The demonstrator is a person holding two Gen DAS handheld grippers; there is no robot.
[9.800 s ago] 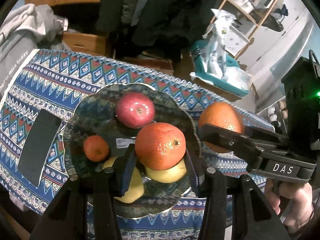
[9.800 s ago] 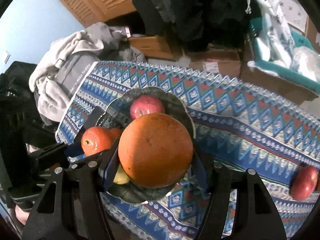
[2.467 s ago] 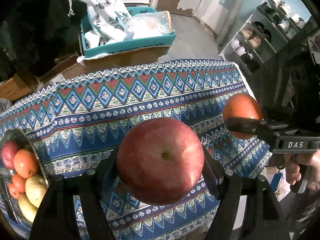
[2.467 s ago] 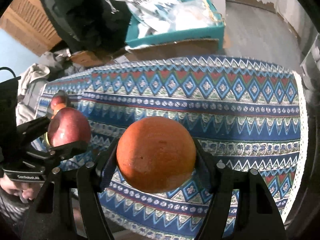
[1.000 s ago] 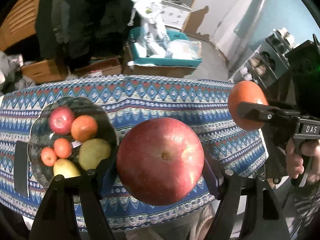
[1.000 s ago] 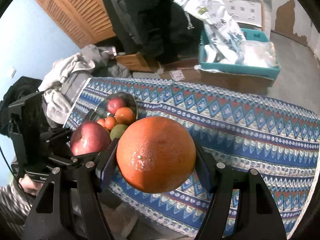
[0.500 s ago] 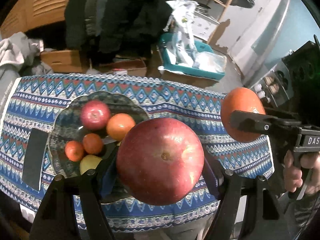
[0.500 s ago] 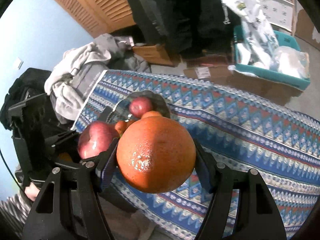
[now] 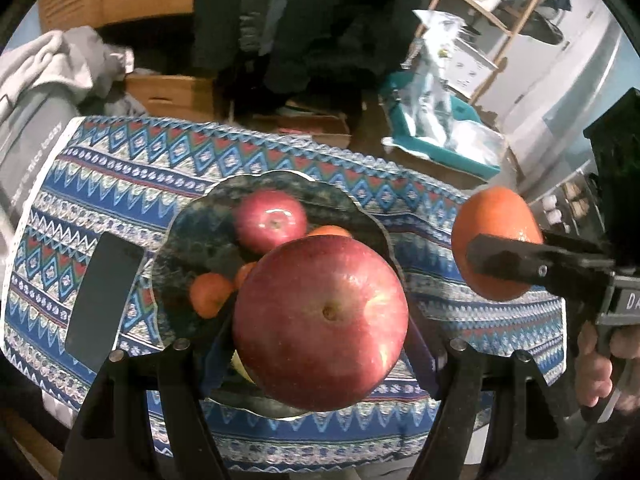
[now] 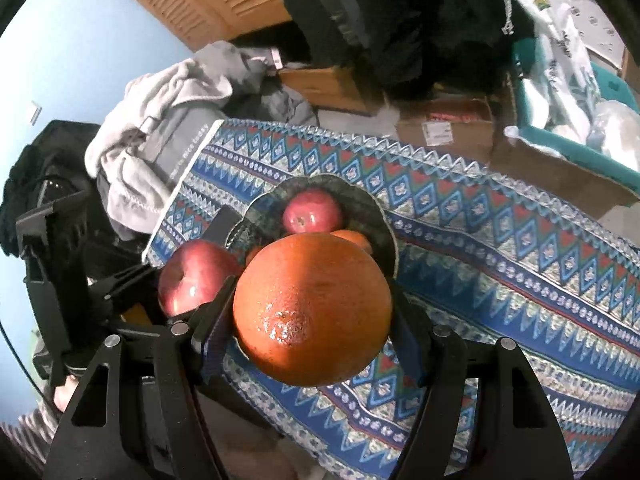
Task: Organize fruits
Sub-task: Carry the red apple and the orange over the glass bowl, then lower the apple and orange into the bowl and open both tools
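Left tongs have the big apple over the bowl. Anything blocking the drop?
No barrier in the air, but the landing spot is crowded. The big apple in the left tongs hangs above the bowl, which already holds a red apple, small oranges and a yellowish fruit. The bowl's left side looks barest.

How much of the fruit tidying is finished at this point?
Mostly done, it seems. The dark plate on the patterned cloth already holds a red apple and several small oranges. In hand: the left gripper clamps a big red apple over the plate, and the right gripper clamps a large orange. Left: setting both down on the plate. No loose fruit shows on the cloth.
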